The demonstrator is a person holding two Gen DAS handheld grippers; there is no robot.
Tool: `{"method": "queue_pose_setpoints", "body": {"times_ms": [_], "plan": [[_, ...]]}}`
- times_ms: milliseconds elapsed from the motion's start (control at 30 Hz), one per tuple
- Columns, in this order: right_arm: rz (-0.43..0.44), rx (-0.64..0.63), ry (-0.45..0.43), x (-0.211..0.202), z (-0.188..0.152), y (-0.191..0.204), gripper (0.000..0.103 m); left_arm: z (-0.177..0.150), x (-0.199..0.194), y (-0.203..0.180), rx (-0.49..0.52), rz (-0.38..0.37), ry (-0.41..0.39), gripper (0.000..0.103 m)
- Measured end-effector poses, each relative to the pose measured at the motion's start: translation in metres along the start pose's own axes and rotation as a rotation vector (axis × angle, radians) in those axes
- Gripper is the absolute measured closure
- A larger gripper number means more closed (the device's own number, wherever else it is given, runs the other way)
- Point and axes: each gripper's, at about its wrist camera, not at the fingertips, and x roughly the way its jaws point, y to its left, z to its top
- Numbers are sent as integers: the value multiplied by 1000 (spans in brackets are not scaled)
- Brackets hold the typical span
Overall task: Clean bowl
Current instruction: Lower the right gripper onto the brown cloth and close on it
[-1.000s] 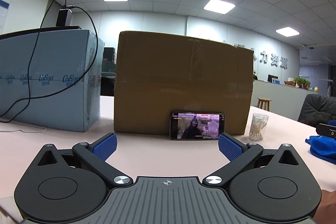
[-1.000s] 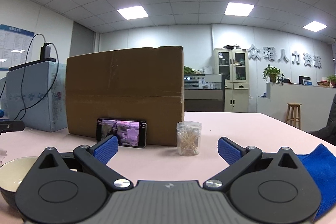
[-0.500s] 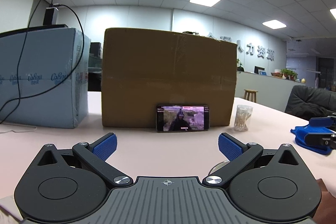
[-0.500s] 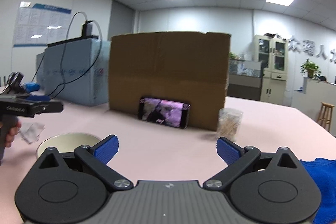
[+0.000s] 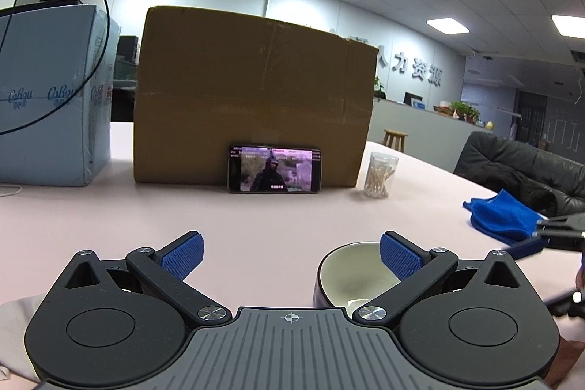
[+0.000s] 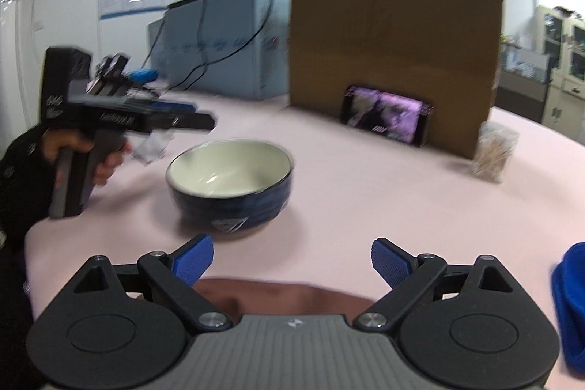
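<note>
A bowl (image 6: 230, 170), dark blue outside and cream inside, stands upright on the pink table, ahead and left of my right gripper (image 6: 292, 258). That gripper's jaws are wide and closing, with nothing between them. A blue cloth (image 6: 570, 309) lies at the right edge. In the left wrist view the bowl (image 5: 351, 276) sits low, partly hidden behind the right finger of my open left gripper (image 5: 292, 254). The cloth (image 5: 501, 214) lies far right, beside the right gripper (image 5: 541, 240). A hand holds the left gripper (image 6: 204, 121) just left of the bowl.
A cardboard box (image 5: 256, 97) stands at the back with a phone (image 5: 274, 169) playing video leaning on it. A clear jar of cotton swabs (image 5: 378, 176) is to its right and a light blue box (image 5: 47, 94) with a cable to its left. A black chair (image 5: 519, 163) is beyond the table's right side.
The left view tipped down, bringing the bowl in under its right finger. The right view swung left and down: the bowl moved toward centre, the cloth to the edge, and its jaws narrowed slightly.
</note>
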Motion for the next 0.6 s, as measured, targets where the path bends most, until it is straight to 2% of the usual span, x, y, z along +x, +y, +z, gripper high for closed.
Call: {"method": "queue_pose_setpoints", "body": {"times_ms": [100,333,600], "plan": [[32,-5,60,3,-2,1,9,0,0,0,-4,-10,1,0],[149,67,134,4,-10,2,10,0,1,1,-10,-32,2,0],[91,-6,166,6,-13,20,11,1,-1,0,-10,-40,-5,0]]}}
